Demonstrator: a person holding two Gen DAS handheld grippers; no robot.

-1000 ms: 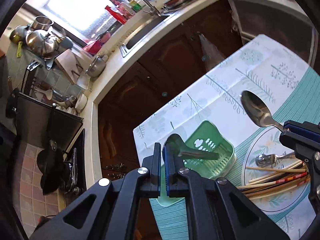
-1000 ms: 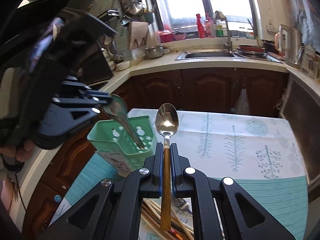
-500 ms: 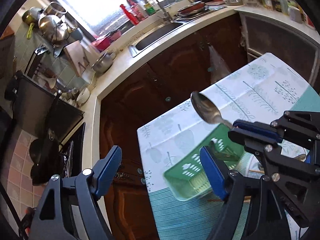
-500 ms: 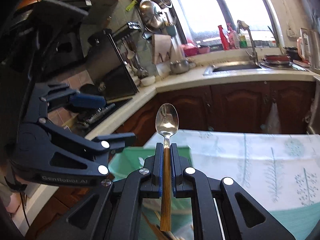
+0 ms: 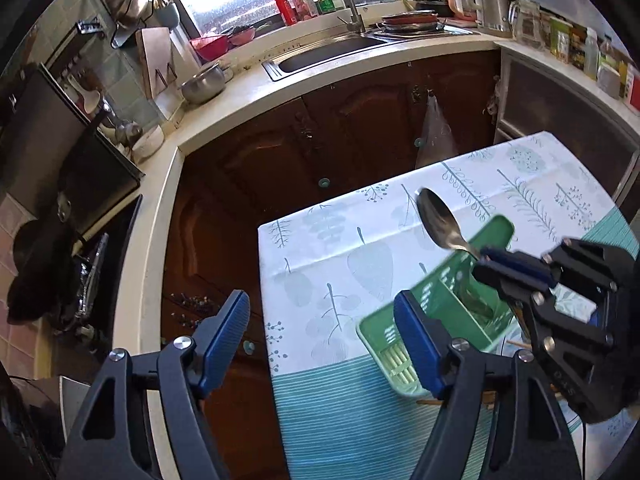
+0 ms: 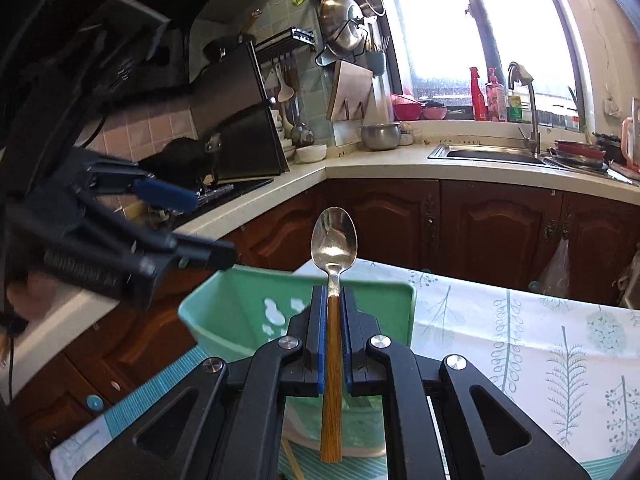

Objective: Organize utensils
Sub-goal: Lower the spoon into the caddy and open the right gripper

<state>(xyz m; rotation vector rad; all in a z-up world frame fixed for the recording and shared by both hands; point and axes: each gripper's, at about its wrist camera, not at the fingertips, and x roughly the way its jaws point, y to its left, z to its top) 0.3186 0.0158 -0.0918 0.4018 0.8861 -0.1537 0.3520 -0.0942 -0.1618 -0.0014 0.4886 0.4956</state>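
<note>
Closest to me in the right wrist view, my right gripper (image 6: 331, 340) is clamped on a spoon (image 6: 333, 280) by its wooden handle, which runs down the lower centre of the frame while the steel bowl stands up at mid-frame. Just behind the pads sits the green utensil caddy (image 6: 240, 312), and only this view shows its outer wall with pale cut-outs. My left gripper (image 6: 188, 224) reaches in from the left edge of the frame. In the left wrist view, my left gripper (image 5: 322, 336) has its blue pads wide apart and drawing together, with nothing between them but the tablecloth (image 5: 320, 264) below. That view alone looks down into the caddy (image 5: 440, 312) at lower right, showing its inner divider and a dark utensil (image 5: 474, 300) already standing in one compartment. The right gripper (image 5: 516, 268) enters from the right edge, holding the spoon (image 5: 440, 220) above the caddy's far rim. Further off, both views show the dark cabinets (image 6: 480, 224), the sink (image 5: 328, 54) and the bright window (image 6: 440, 40).
</note>
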